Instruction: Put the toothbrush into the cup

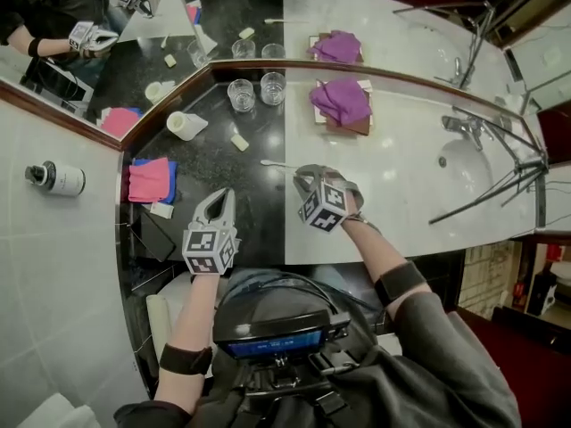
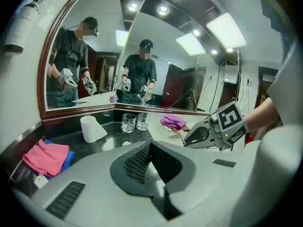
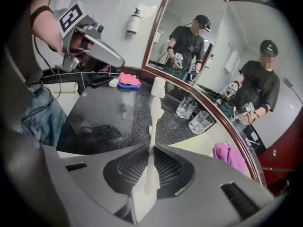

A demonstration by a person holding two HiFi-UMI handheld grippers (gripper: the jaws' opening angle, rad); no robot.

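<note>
At the far left, a bottle (image 1: 55,178) hung on the tiled wall. On the dark part of the desk (image 1: 210,163), a pink cloth (image 1: 149,180) lay on a blue one, with a white cup (image 1: 186,125) on its side beyond it. The left gripper (image 1: 222,194) hovered over the near dark desk, its jaws pressed together with nothing between them. Two glasses (image 1: 241,94) stood upright side by side at the far edge, against the mirror. The toothbrush (image 1: 275,163) was pinched by its handle in the right gripper (image 1: 301,174) and stuck out leftward over the join of the dark and pale desk tops, well short of the glasses and the cup. Whether it touched the desk could not be told. To the right, a purple cloth (image 1: 342,101) rested on a small tray. The sink (image 1: 464,163) lay farther right.
</note>
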